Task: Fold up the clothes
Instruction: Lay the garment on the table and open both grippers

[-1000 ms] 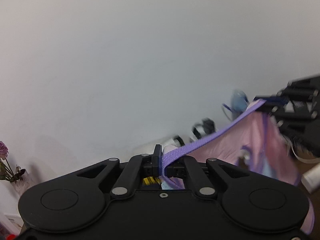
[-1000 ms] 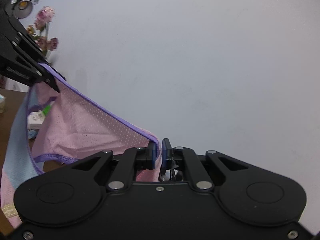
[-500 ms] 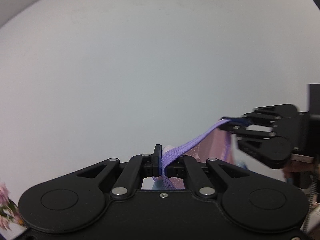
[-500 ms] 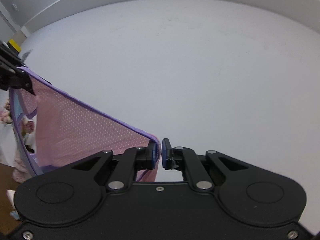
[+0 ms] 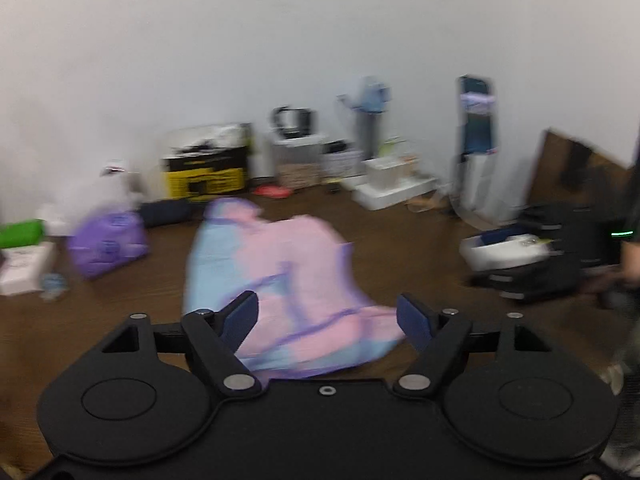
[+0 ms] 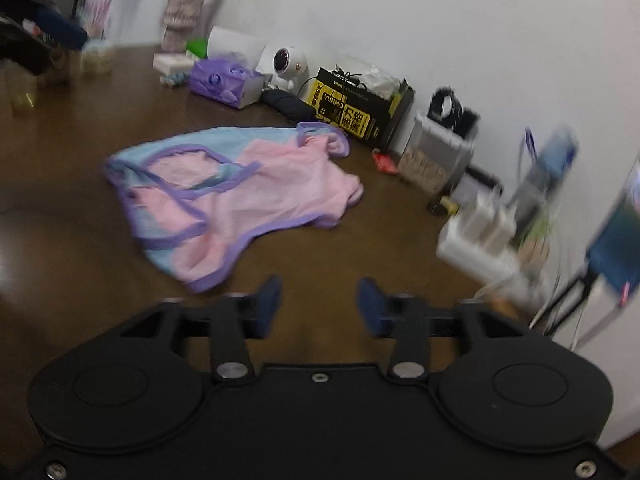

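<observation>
The pink-and-blue mesh garment with purple trim (image 6: 232, 196) lies crumpled on the dark brown wooden table (image 6: 340, 248). The left gripper (image 5: 327, 316) and right gripper (image 6: 318, 306) both gape, holding nothing. A yellow-and-black cardboard box (image 6: 352, 114) behind it reads "YUNMO".

— Left gripper (image 5: 327, 316): matte black, two round embossed discs on the body, silver rivets at the linkage pivots, small screw at centre. Dark blue pads (image 5: 414, 322) on the jaws.

— Right gripper (image 6: 319, 303): same black build, same discs and rivets, blue pads (image 6: 370, 310), two screws at the bottom corners.

— Dark sleeve (image 5: 632, 208) at the left view's edge.
</observation>
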A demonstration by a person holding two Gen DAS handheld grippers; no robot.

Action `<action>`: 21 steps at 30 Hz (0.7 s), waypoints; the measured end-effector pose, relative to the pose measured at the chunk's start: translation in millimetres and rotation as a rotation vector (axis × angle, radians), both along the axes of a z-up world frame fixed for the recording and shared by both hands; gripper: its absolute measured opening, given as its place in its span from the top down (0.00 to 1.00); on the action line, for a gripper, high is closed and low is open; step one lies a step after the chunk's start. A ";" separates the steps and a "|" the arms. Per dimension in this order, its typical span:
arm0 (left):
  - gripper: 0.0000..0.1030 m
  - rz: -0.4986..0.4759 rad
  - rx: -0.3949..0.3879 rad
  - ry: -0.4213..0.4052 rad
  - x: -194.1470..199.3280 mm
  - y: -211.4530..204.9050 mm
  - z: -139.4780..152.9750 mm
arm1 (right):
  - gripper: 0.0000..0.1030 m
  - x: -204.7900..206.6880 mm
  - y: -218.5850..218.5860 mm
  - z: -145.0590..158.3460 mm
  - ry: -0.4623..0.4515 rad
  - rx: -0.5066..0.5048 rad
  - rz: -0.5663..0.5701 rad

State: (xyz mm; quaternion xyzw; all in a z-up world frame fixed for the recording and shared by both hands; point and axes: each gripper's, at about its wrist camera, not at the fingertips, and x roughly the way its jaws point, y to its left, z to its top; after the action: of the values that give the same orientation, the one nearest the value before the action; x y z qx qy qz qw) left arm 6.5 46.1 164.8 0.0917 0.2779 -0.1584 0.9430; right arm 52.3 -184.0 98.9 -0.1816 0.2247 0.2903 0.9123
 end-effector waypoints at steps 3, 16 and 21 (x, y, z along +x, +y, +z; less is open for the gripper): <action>0.21 0.042 0.113 -0.005 11.8 -1.7 -18.6 | 0.31 -17.4 3.7 -13.4 0.044 0.028 0.024; 0.21 -0.082 0.363 -0.027 40.1 -7.5 -95.4 | 0.68 42.6 47.8 -66.6 0.253 0.070 -0.078; 0.21 -0.115 0.365 -0.043 66.0 -7.8 -115.0 | 0.92 27.9 50.3 -65.9 0.162 0.048 -0.051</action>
State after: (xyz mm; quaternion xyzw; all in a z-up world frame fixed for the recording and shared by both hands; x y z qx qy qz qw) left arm 72.5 38.2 49.8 0.2802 0.2760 -0.1568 0.9059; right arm 80.3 -133.7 33.0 -0.1297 0.2954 0.2861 0.9022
